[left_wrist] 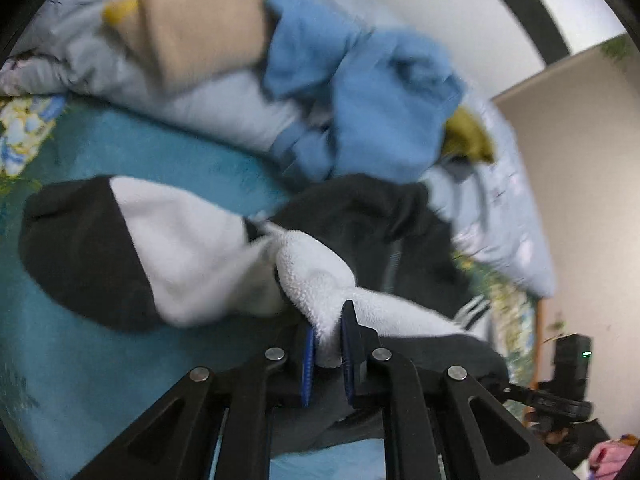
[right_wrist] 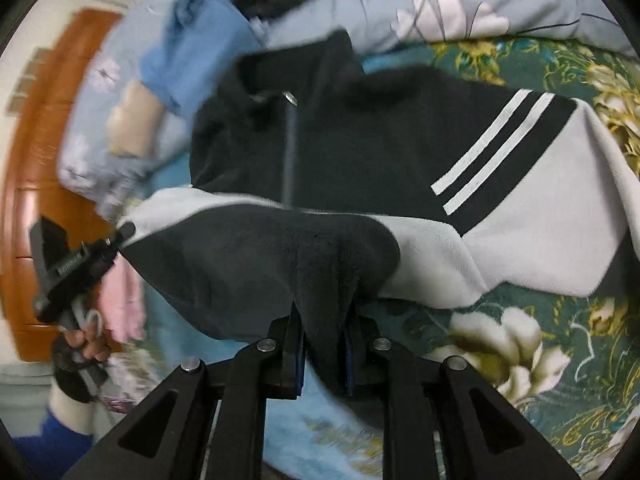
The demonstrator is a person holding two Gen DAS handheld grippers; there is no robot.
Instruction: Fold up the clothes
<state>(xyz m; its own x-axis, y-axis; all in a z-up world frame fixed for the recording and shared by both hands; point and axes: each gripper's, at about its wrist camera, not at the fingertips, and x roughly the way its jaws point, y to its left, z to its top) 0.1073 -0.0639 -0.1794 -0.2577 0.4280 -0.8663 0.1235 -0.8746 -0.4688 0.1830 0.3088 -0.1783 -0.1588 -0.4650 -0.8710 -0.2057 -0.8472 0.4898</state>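
Observation:
A black and white fleece jacket (right_wrist: pixel 360 136) with a front zip and two white stripes lies spread on the bed. My left gripper (left_wrist: pixel 327 336) is shut on a white fleece fold of the jacket (left_wrist: pixel 316 276), with a black-cuffed white sleeve (left_wrist: pixel 132 248) stretching out to the left. My right gripper (right_wrist: pixel 322 320) is shut on a black part of the jacket (right_wrist: pixel 280 264), lifted over the zip front. In the right wrist view the left gripper (right_wrist: pixel 120 236) appears at far left, held by a hand (right_wrist: pixel 86 344), pinching the white edge.
A blue garment (left_wrist: pixel 360 92), a beige one (left_wrist: pixel 200 28) and a yellow-green one (left_wrist: pixel 468 136) are piled on a pale floral duvet (right_wrist: pixel 460 4) behind the jacket. The teal flowered bedsheet (right_wrist: pixel 540 340) lies underneath. A wooden headboard (right_wrist: pixel 36 184) stands at left, pink cloth (right_wrist: pixel 120 300) beside it.

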